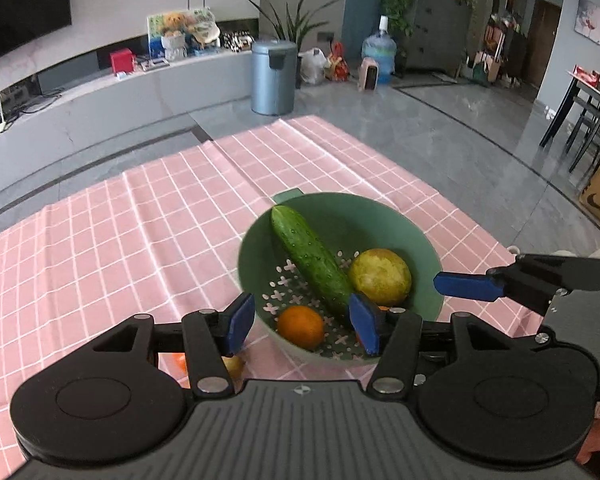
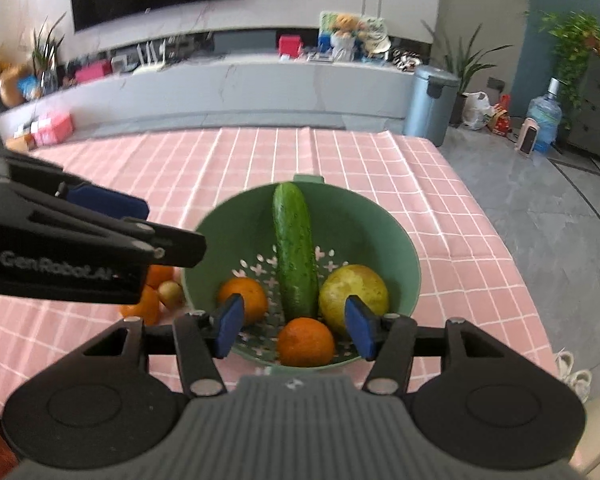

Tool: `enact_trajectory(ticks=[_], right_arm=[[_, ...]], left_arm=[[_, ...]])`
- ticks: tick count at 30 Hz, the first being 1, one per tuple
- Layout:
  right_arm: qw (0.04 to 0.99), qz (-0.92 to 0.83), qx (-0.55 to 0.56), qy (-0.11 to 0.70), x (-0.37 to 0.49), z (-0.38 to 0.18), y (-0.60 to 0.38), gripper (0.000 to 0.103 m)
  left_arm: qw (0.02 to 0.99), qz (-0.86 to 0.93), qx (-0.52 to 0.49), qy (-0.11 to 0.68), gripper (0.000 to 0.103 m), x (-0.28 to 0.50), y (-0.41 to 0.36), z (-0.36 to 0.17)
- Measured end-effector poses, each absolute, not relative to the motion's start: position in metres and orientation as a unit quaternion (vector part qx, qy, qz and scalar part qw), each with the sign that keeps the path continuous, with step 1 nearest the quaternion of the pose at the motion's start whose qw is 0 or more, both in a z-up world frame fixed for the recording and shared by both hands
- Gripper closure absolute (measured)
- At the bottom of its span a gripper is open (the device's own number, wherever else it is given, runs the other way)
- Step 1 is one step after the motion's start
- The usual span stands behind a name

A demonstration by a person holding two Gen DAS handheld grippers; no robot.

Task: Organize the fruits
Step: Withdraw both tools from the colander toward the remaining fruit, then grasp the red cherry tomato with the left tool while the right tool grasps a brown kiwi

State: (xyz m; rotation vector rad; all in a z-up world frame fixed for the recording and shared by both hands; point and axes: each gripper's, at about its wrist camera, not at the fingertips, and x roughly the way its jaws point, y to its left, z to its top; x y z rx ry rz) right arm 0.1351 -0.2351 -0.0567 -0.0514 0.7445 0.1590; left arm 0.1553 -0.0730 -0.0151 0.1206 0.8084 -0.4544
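Both tools angle downward over a green colander at frame centre. Left gripper and right gripper hold nothing, jaws parted. Inside lie a cucumber, two oranges, a yellow-green fruit. Pink checked tablecloth; living room behind.

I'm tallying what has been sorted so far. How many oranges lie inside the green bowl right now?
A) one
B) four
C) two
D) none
C: the right wrist view shows one orange left of the cucumber and another orange at its near end, both inside the green bowl.
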Motion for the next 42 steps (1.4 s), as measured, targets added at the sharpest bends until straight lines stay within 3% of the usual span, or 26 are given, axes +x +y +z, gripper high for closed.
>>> enact_trajectory(ticks=[12, 30, 33, 35, 38, 42], right_arm=[[0.94, 0.073, 0.038, 0.331, 0.098, -0.064, -0.203, 0.046], [0.924, 0.112, 0.019, 0.365, 0.099, -0.099, -0.164, 0.044], [0.917, 0.114, 0.018, 0.381, 0.103, -0.106, -0.16, 0.047], [0.915, 0.115, 0.019, 0.387, 0.104, -0.11, -0.159, 0.059], [0.91, 0.116, 0.024, 0.396, 0.109, -0.114, -0.161, 0.066], [0.905, 0.134, 0.025, 0.403, 0.111, -0.12, -0.153, 0.068]], left_arm=[[0.913, -0.18, 0.066, 0.361, 0.038, 0.123, -0.03, -0.003], [0.891, -0.176, 0.011, 0.419, 0.042, 0.113, 0.027, -0.049], [0.878, -0.189, 0.011, 0.44, 0.049, 0.115, 0.03, -0.059], [0.87, -0.198, 0.014, 0.452, 0.05, 0.114, 0.03, -0.067], [0.856, -0.214, 0.02, 0.47, 0.05, 0.111, 0.029, -0.08], [0.844, -0.226, 0.021, 0.486, 0.05, 0.109, 0.027, -0.095]])
